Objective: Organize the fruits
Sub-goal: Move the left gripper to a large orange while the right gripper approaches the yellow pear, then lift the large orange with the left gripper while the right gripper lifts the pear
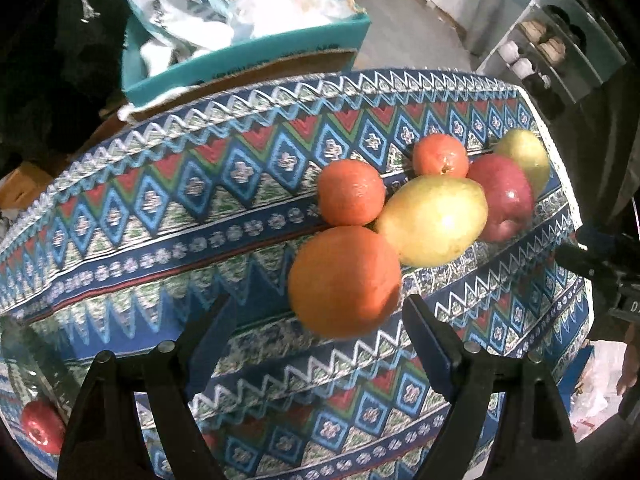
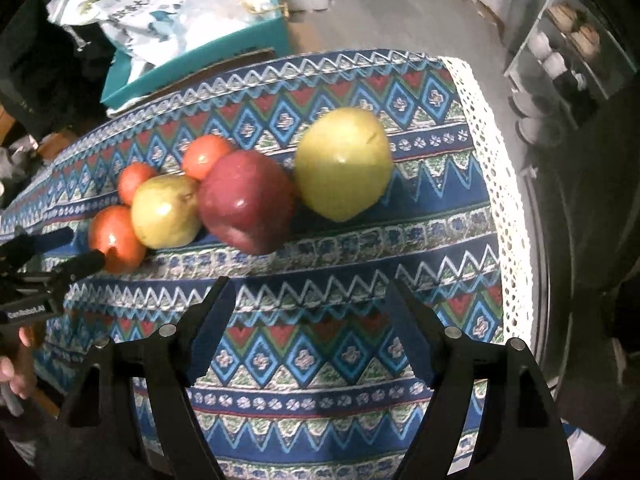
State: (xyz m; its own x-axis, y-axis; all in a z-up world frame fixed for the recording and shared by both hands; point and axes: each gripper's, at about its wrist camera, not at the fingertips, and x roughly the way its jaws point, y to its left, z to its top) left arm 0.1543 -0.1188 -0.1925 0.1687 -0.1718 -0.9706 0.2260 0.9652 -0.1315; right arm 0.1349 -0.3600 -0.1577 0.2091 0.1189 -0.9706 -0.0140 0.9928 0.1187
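From the left wrist view, the left gripper [image 1: 316,332] is hovering with its jaws standing released and nothing between them, and the big orange [image 1: 345,280] is lying just ahead of the gap, a little toward the right-hand finger, so this hand is looking nearest to that fruit. Beyond the orange, the row of fruit is running away toward the far right corner of the worktop [image 1: 160,240]: a smaller orange [image 1: 352,192], a yellow pear [image 1: 434,220], a red apple [image 1: 502,196] and a green pear [image 1: 526,156], each touching or just beside the next. From the right wrist view, the right gripper [image 2: 310,312] is also showing released, empty jaws; here the red apple [image 2: 246,200] is sitting ahead and slightly left of the gap, and the green pear [image 2: 344,162] ahead and slightly right, its long axis lying slantwise toward the far right corner. Judging by this, the right hand is better placed for these two.
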